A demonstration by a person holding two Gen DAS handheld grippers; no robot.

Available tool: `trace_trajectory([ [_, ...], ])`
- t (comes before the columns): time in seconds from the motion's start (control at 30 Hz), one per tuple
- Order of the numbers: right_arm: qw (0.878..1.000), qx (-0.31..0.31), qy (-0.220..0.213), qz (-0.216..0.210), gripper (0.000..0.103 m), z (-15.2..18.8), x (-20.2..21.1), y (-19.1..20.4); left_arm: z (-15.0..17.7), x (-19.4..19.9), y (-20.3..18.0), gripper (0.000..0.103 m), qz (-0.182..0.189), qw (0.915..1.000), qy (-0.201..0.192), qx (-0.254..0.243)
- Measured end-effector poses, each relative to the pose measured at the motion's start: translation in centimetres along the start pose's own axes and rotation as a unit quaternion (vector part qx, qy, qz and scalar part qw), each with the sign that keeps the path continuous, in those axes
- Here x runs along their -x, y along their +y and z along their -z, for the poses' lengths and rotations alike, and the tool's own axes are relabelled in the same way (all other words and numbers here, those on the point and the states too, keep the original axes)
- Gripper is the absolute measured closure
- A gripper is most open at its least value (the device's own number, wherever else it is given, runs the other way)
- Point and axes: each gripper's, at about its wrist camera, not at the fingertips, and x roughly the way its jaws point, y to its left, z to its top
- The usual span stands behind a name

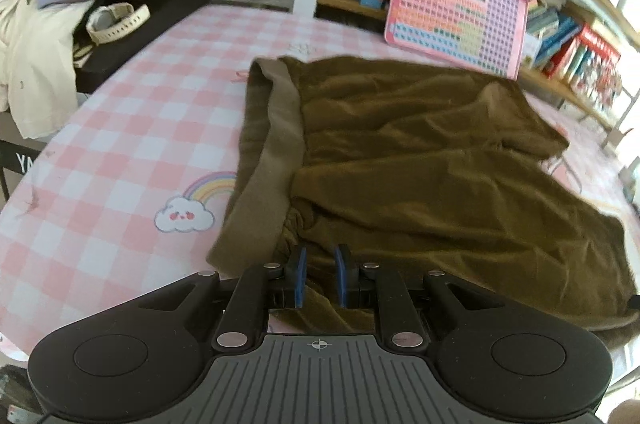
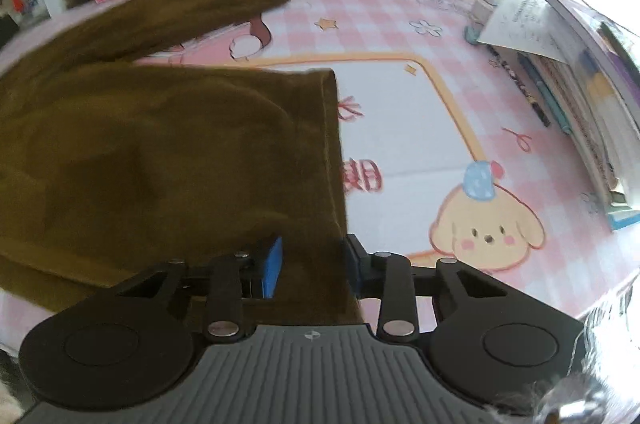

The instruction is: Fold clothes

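A pair of olive-brown shorts (image 1: 400, 152) lies on the pink checked table mat (image 1: 132, 128), its wide waistband (image 1: 276, 128) at the left. My left gripper (image 1: 320, 274) is at the near waist corner, jaws narrowly apart, with brown fabric between and below them. In the right wrist view the same shorts (image 2: 160, 152) fill the left half, one leg hem (image 2: 330, 128) running toward me. My right gripper (image 2: 312, 264) straddles that hem's near corner with its jaws open and the cloth between the pads.
A pink periodic-table board (image 1: 456, 8) leans against the bookshelf behind the shorts. Cream clothes (image 1: 32, 64), a white watch (image 1: 116, 20) and a lilac item lie at the far left. Books and papers (image 2: 560, 72) and chargers line the right edge of the mat.
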Motion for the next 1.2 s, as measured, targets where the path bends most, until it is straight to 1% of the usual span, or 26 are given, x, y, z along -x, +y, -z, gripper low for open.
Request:
trace_trajectory([
  [0.07, 1.000, 0.008, -0.001, 0.005, 0.072, 0.2, 0.1, -0.1, 0.2, -0.2, -0.1, 0.086, 0.001, 1.0000, 0.005, -0.004],
  [0.13, 1.000, 0.001, -0.002, 0.013, 0.072, 0.1, -0.1, -0.8, 0.4, -0.3, -0.1, 0.086, 0.003, 1.0000, 0.008, -0.004],
  [0.23, 1.000, -0.016, -0.006, 0.021, 0.072, -0.2, -0.4, -2.2, 0.6, -0.5, -0.2, 0.086, 0.017, 0.9998, 0.013, 0.002],
  [0.37, 0.999, -0.012, -0.005, 0.044, 0.072, -0.9, -0.8, -2.8, 0.7, -0.8, -0.9, 0.086, 0.031, 0.9994, 0.014, -0.006],
  [0.53, 0.999, -0.003, -0.001, 0.041, 0.072, -1.2, -0.6, -2.3, 0.5, -0.8, -0.2, 0.086, 0.042, 0.9990, 0.013, 0.003],
  [0.7, 0.999, -0.006, -0.014, 0.028, 0.071, -1.0, 0.7, -1.5, 0.1, -0.5, -0.7, 0.085, 0.036, 0.9993, 0.012, -0.005],
  [0.93, 0.999, 0.005, -0.034, 0.004, 0.068, -1.2, 2.0, -0.4, -0.6, 0.9, -2.8, 0.083, 0.041, 0.9989, -0.013, -0.019],
  [1.03, 0.999, 0.017, -0.043, -0.013, 0.068, -1.4, 2.3, 0.1, -0.4, 1.5, -4.1, 0.079, 0.039, 0.9988, -0.016, -0.025],
  [1.1, 0.998, 0.025, -0.050, -0.026, 0.067, -1.3, 2.5, 0.2, 0.0, 1.8, -5.1, 0.078, 0.034, 0.9988, -0.017, -0.030],
  [1.2, 0.997, 0.031, -0.048, -0.050, 0.067, -1.2, 2.7, 0.1, 0.7, 2.4, -6.5, 0.078, 0.023, 0.9992, -0.015, -0.029],
])
